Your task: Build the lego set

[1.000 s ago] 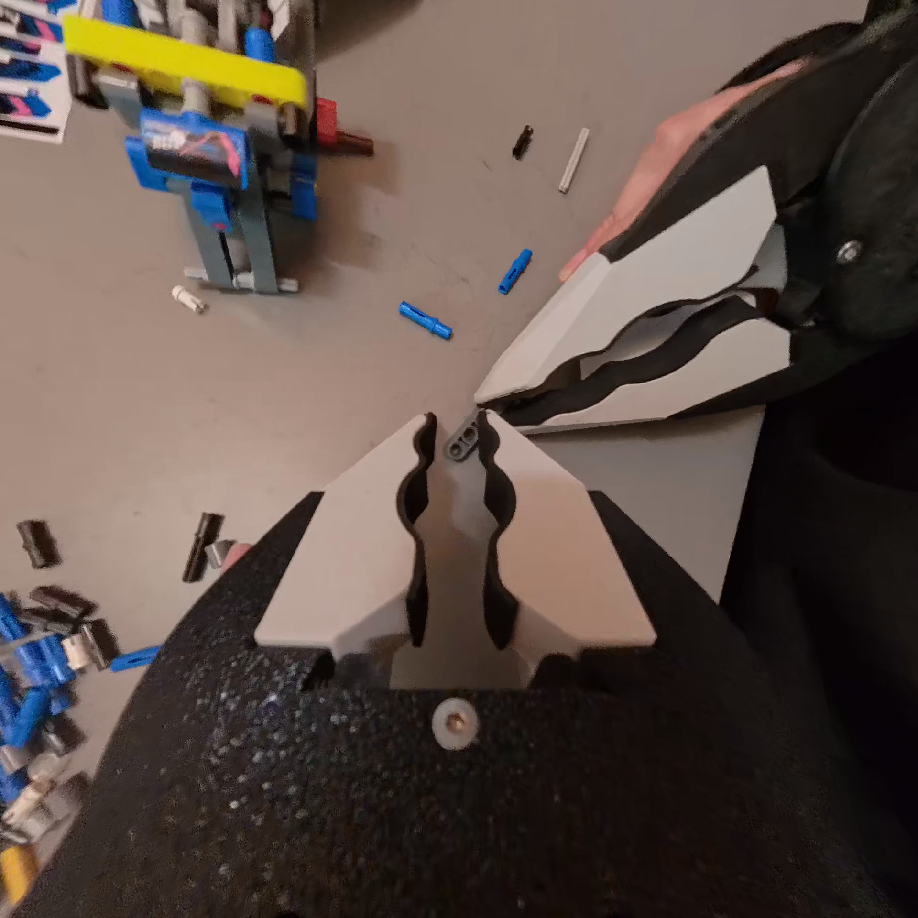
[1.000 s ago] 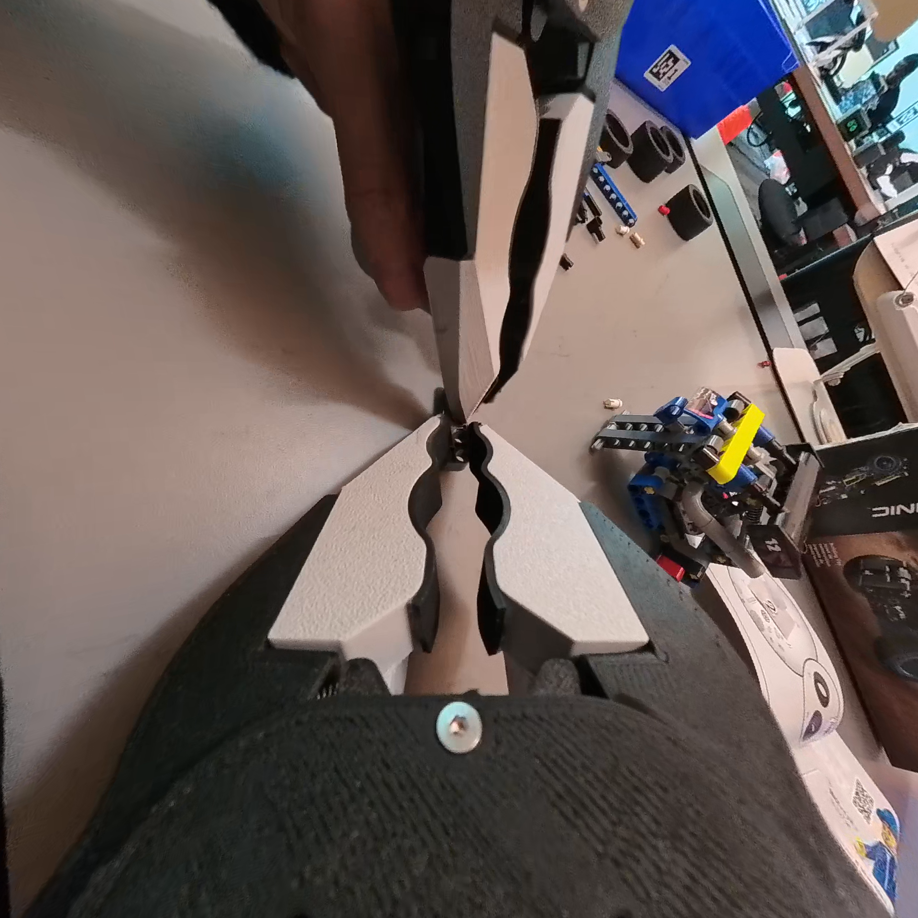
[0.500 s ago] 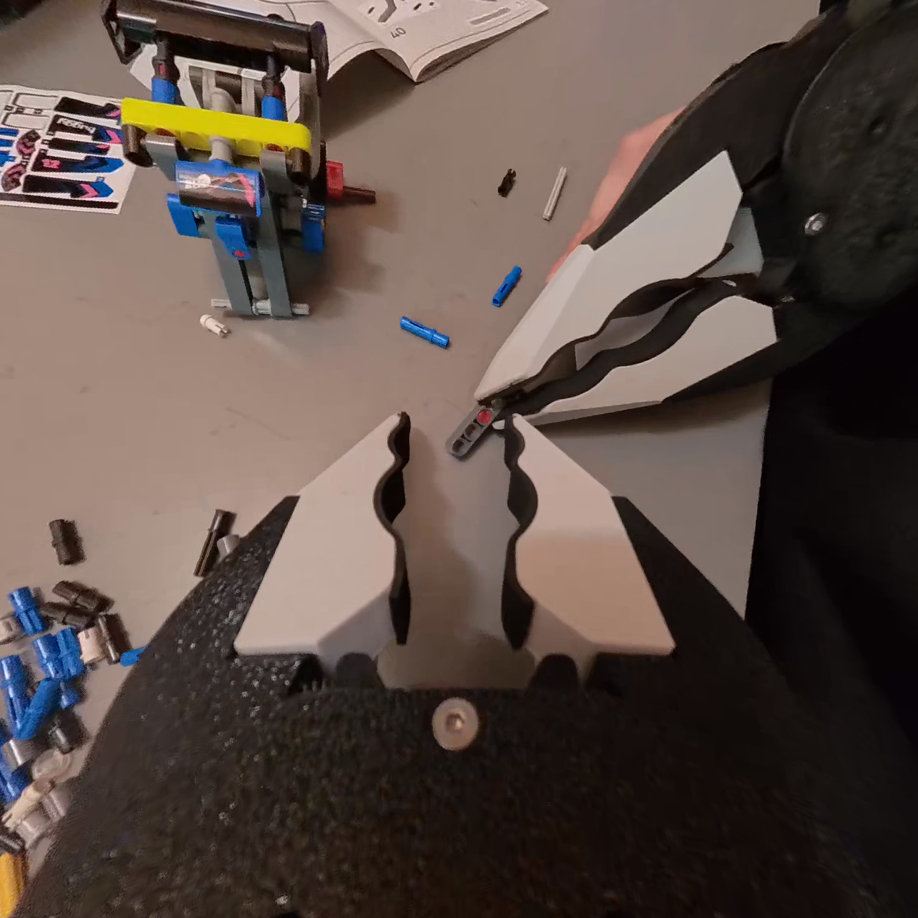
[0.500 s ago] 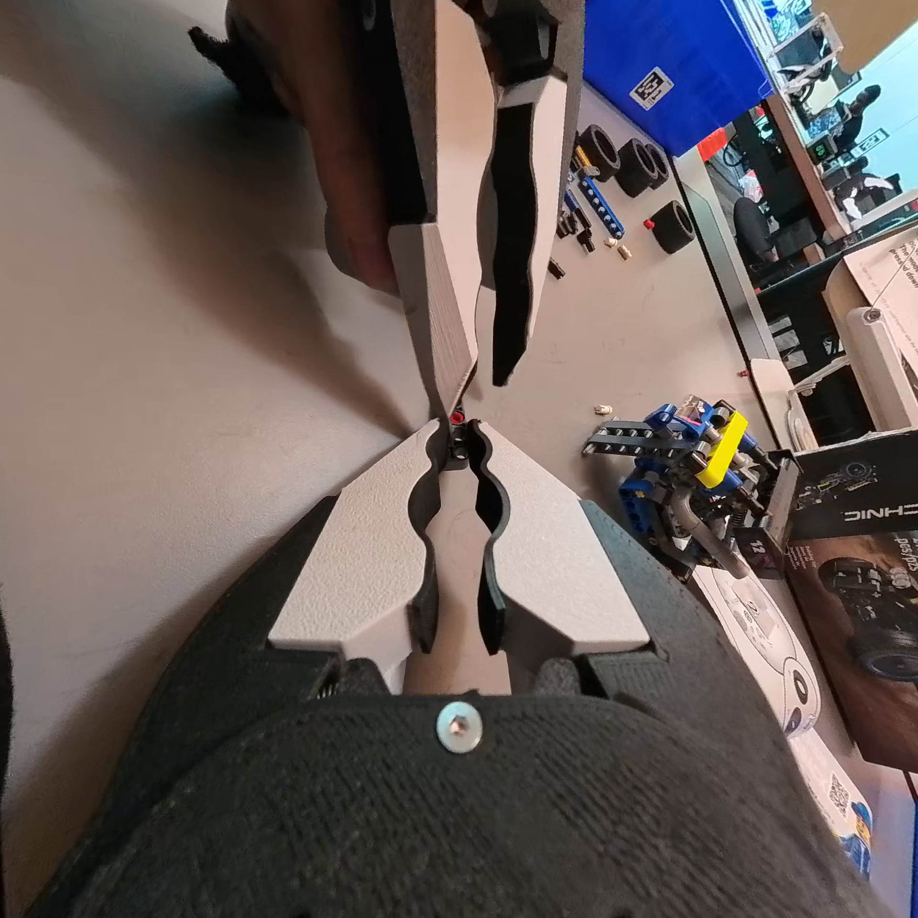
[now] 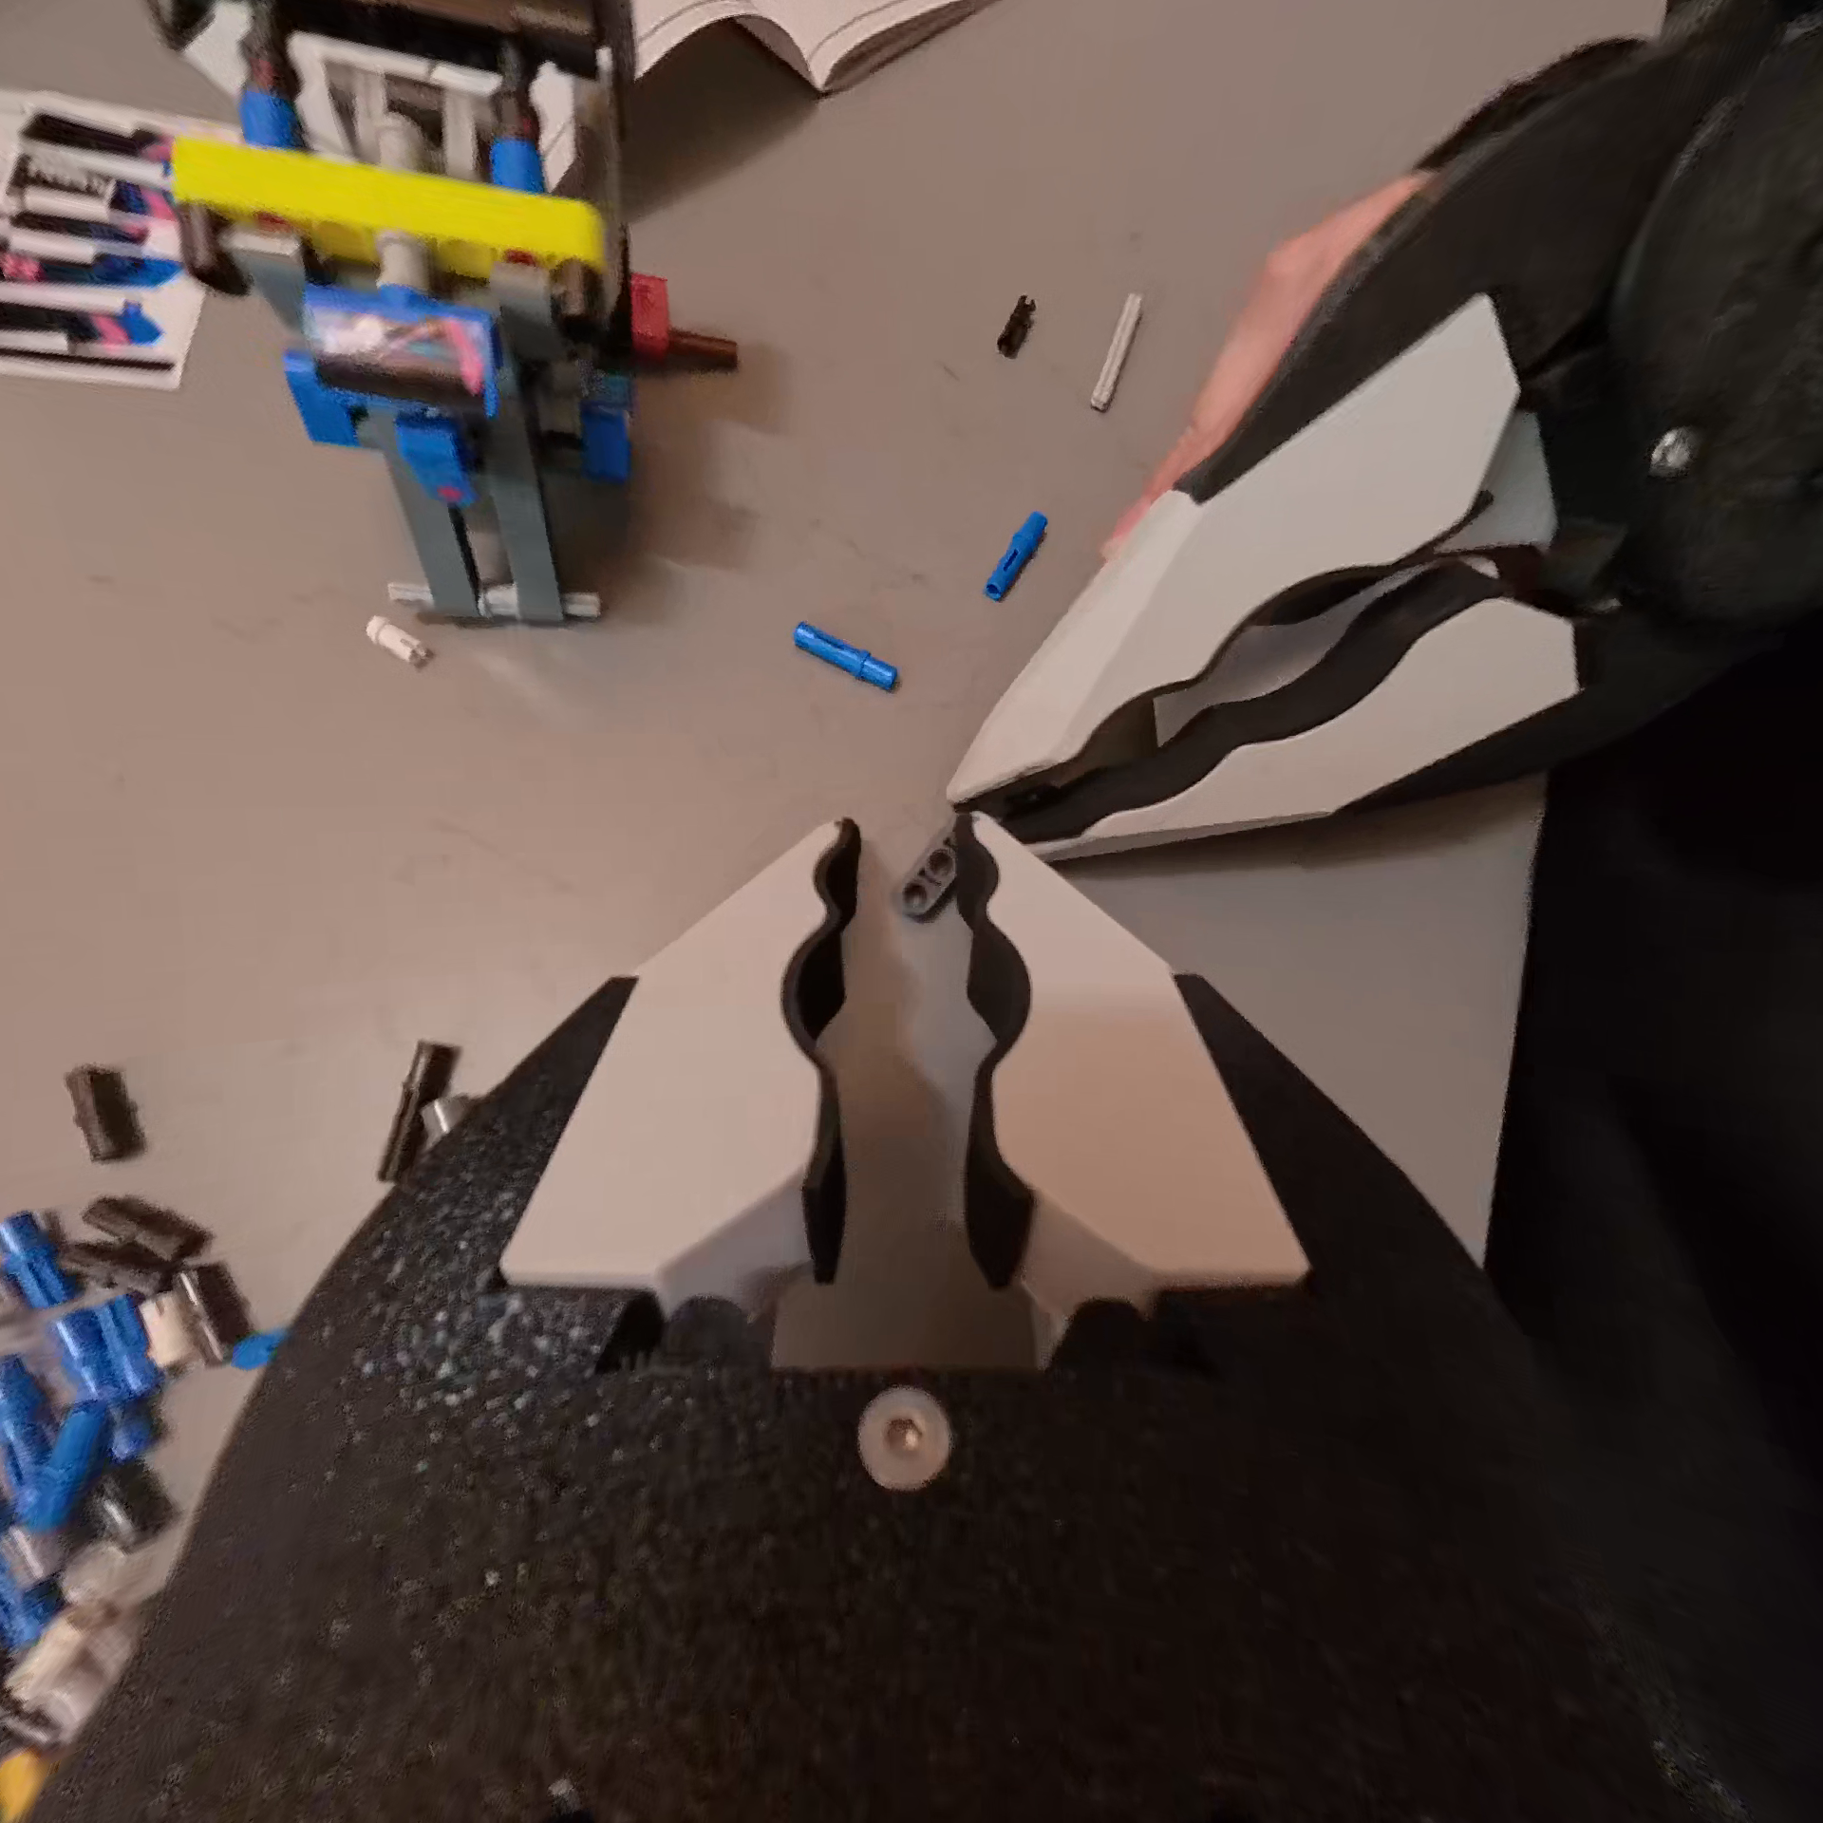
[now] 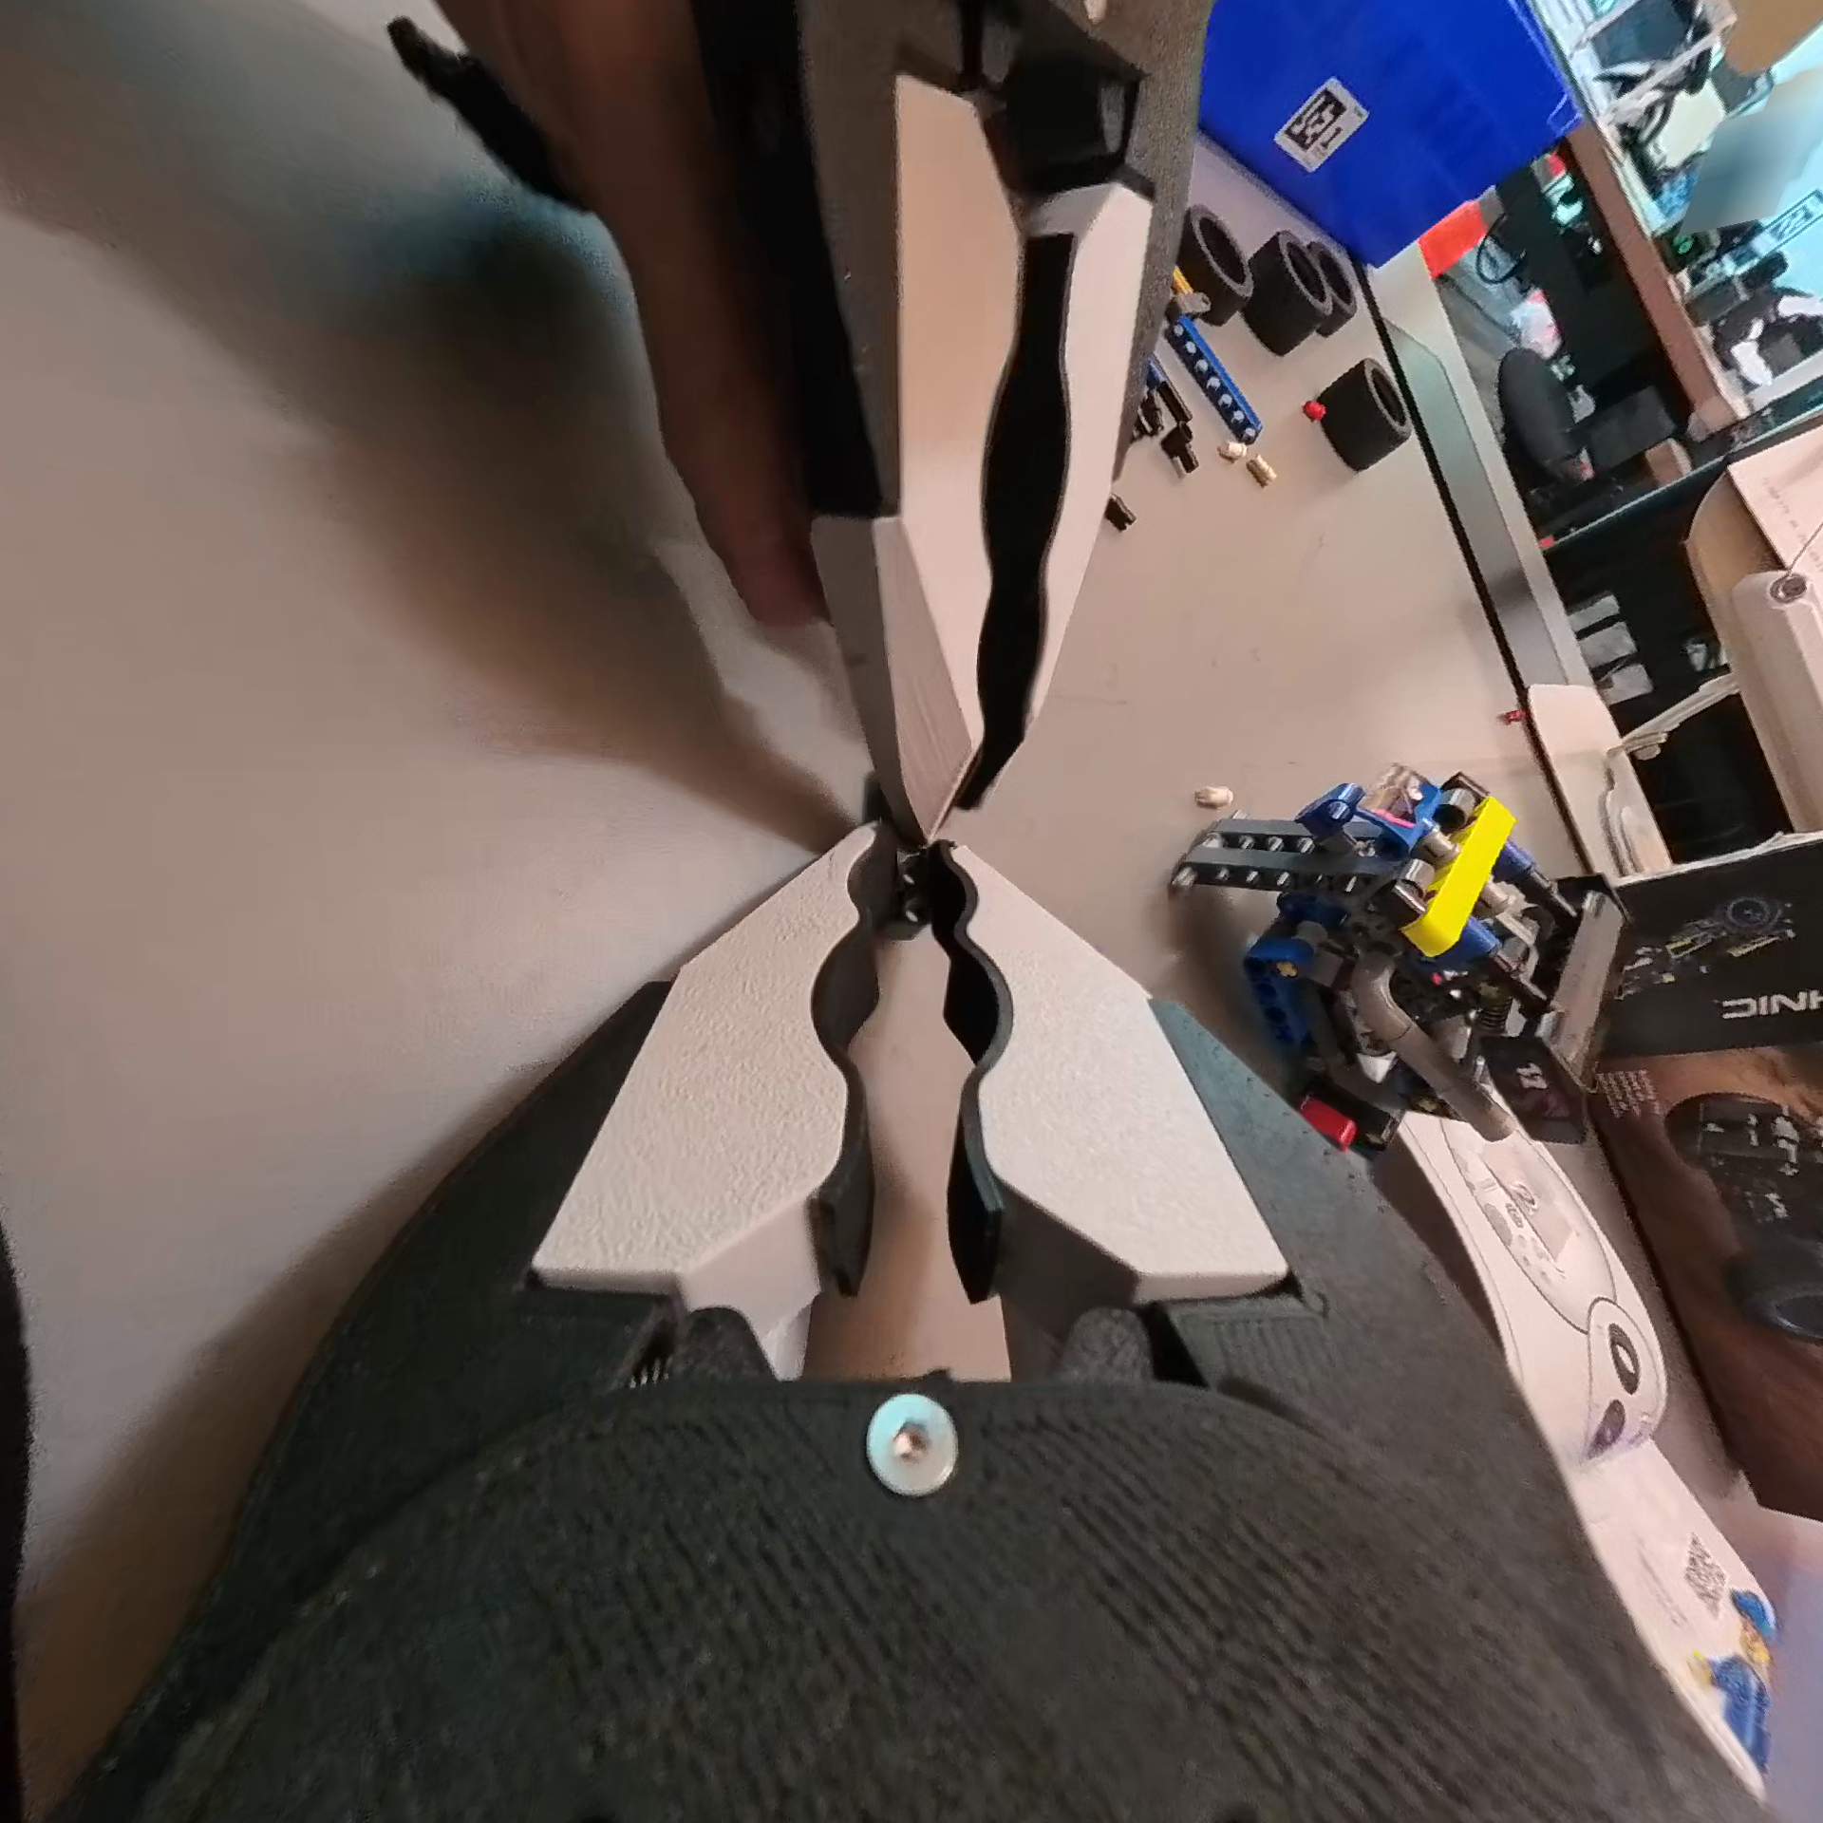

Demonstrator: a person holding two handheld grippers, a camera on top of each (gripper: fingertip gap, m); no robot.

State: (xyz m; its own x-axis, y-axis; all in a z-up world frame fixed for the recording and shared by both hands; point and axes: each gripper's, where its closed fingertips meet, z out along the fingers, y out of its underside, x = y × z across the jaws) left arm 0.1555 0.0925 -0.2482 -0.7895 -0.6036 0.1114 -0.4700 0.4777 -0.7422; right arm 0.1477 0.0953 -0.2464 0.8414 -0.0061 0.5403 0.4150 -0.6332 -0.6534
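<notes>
Grey matte counter (image 5: 296, 838), evenly lit, soft shadows. Beyond far counter edge in right wrist view: blue bin (image 6: 1381, 109) with white sticker; black office chair (image 6: 1539, 404) farther off; brown shelf frame (image 6: 1628, 247); cluttered bright room behind, detail blurred. White device (image 6: 1776, 631) past counter edge, right side

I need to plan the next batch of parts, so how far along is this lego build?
Partly done: a blue, grey and yellow chassis stands assembled on the table. In hand: the right gripper is shut on a small dark grey connector, with the open left gripper beside it. Left: loose blue pins, a parts pile and four black tyres are unattached.
</notes>
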